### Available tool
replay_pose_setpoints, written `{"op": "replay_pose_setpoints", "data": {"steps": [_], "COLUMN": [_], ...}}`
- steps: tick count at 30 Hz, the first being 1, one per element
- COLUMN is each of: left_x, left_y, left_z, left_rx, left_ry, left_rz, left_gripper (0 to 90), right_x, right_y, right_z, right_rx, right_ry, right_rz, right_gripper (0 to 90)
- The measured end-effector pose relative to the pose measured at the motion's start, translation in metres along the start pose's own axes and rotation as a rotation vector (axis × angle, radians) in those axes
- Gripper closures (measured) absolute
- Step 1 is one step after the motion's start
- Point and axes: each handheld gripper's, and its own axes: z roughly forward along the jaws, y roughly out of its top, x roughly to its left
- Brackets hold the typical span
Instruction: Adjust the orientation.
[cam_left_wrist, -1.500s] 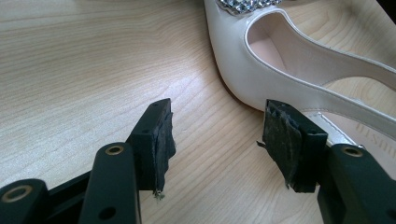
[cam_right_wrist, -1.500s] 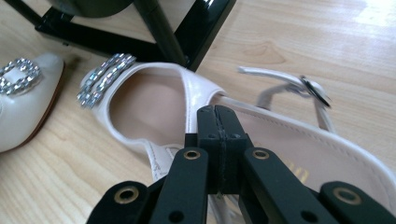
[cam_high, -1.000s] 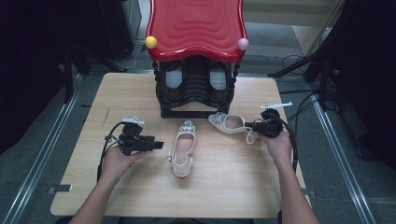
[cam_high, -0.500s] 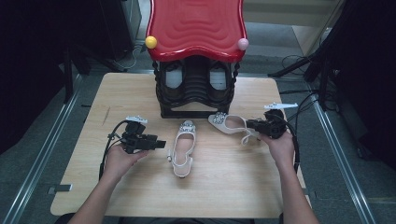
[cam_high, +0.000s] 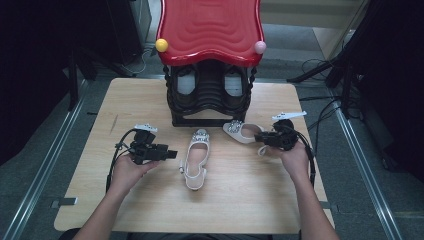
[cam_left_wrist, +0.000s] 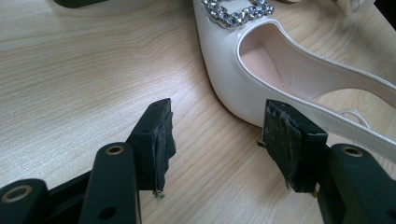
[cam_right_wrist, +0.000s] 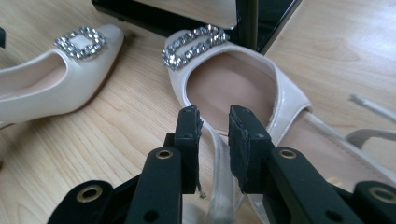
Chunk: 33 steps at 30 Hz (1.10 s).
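We held two grippers over a wooden table (cam_high: 150, 100), on which two white shoes lay in front of a black rack (cam_high: 210, 97) with a red top (cam_high: 210, 27). The left shoe (cam_high: 196, 159) lay lengthwise near the table's middle, its jewelled buckle (cam_high: 201, 134) pointing at the rack. Our left gripper (cam_high: 172, 154) sat just beside it, jaws wide apart with bare wood between them; in the left gripper view one pad (cam_left_wrist: 282, 140) stood close against the shoe's side (cam_left_wrist: 243, 88), though we could not tell whether it touched, and nothing was gripped. The right shoe (cam_high: 241, 131) lay crosswise near the rack's foot, toe toward the other shoe. Our right gripper (cam_high: 258, 137) was at its heel end, and its jaws had just been opening (they stood a narrow gap apart). In the right gripper view the shoe's strap (cam_right_wrist: 217, 154) ran between the pads (cam_right_wrist: 240, 149), which no longer seemed to press on it.
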Motion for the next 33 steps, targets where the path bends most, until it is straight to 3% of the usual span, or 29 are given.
{"op": "replay_pose_setpoints", "data": {"steps": [4,11,18,25,33], "left_x": [0.0,0.001,0.001,0.002,0.001], "left_y": [0.0,-0.002,-0.004,-0.003,-0.002], "left_z": [0.0,-0.002,-0.003,-0.004,-0.004], "left_rx": [0.004,0.002,0.002,-0.003,-0.008], "left_ry": [0.003,0.01,0.009,0.01,0.003], "left_rz": [0.003,-0.001,-0.005,-0.007,-0.006], "left_gripper": [43.1,43.1,43.1,43.1,43.1], "right_x": [-0.002,-0.008,-0.009,0.001,0.022], "right_y": [-0.002,-0.004,0.0,0.002,0.007], "right_z": [0.01,0.022,0.027,0.021,0.0], "right_rx": [0.033,0.025,0.056,0.079,0.011], "right_ry": [-0.003,0.056,0.085,0.083,0.064], "right_rz": [-0.008,-0.012,-0.036,-0.073,-0.059], "right_gripper": [74.3,73.6,83.3,87.9,88.3]}}
